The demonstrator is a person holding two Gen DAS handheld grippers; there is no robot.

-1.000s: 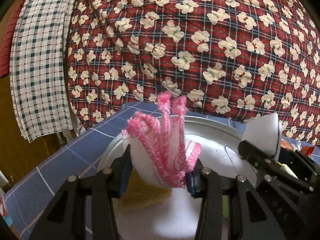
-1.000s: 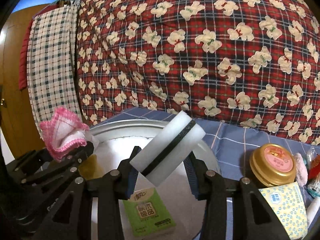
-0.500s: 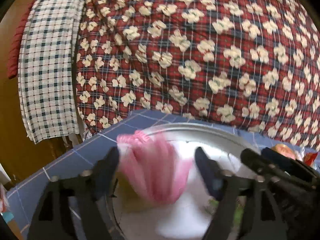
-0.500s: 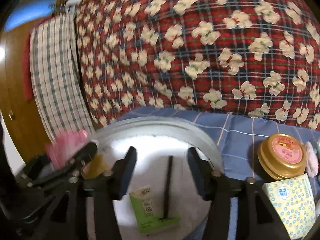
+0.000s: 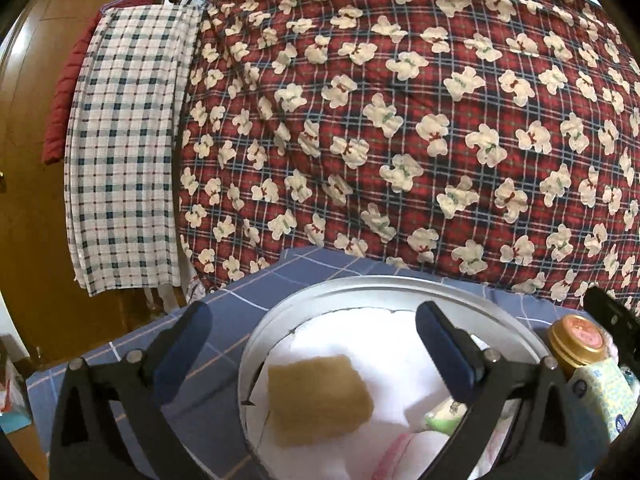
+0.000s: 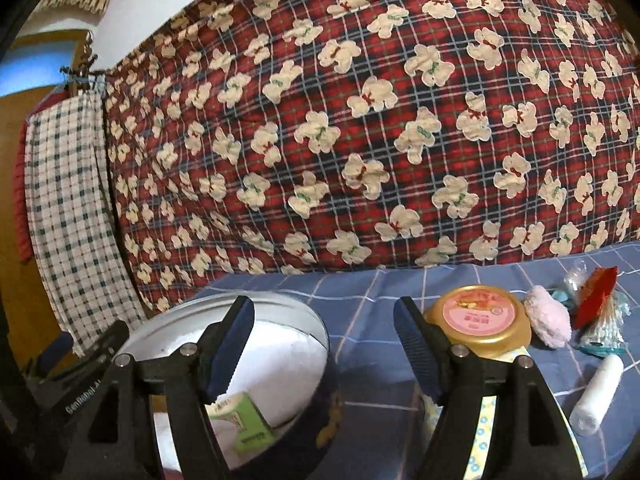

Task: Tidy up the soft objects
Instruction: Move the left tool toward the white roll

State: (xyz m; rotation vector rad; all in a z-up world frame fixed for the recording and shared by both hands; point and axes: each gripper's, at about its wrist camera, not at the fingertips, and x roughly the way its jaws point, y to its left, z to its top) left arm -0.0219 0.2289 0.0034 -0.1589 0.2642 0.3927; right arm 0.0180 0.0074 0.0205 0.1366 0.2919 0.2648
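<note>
A round metal basin (image 5: 360, 286) sits on the blue checked cloth and also shows in the right wrist view (image 6: 304, 312). Inside lie white soft material, a tan sponge (image 5: 318, 394), a green tissue pack (image 5: 444, 420) (image 6: 244, 420) and a bit of the pink-edged cloth (image 5: 394, 454). My left gripper (image 5: 316, 344) is open and empty above the basin. My right gripper (image 6: 324, 340) is open and empty over the basin's right rim. A pink fluffy puff (image 6: 548, 322) and a white roll (image 6: 596, 394) lie to the right.
A gold-lidded jar (image 6: 478, 320) (image 5: 576, 340) and a yellow-blue tissue pack (image 5: 604, 396) stand right of the basin. Red and teal wrapped items (image 6: 600, 304) lie at far right. A red bear-print quilt (image 5: 400, 120) rises behind; a checked towel (image 5: 124, 152) hangs left.
Both grippers have opened. The left let go of the pink-edged cloth and the right let go of the white sponge, both dropped into the basin. Both grippers have risen; the right shifted right.
</note>
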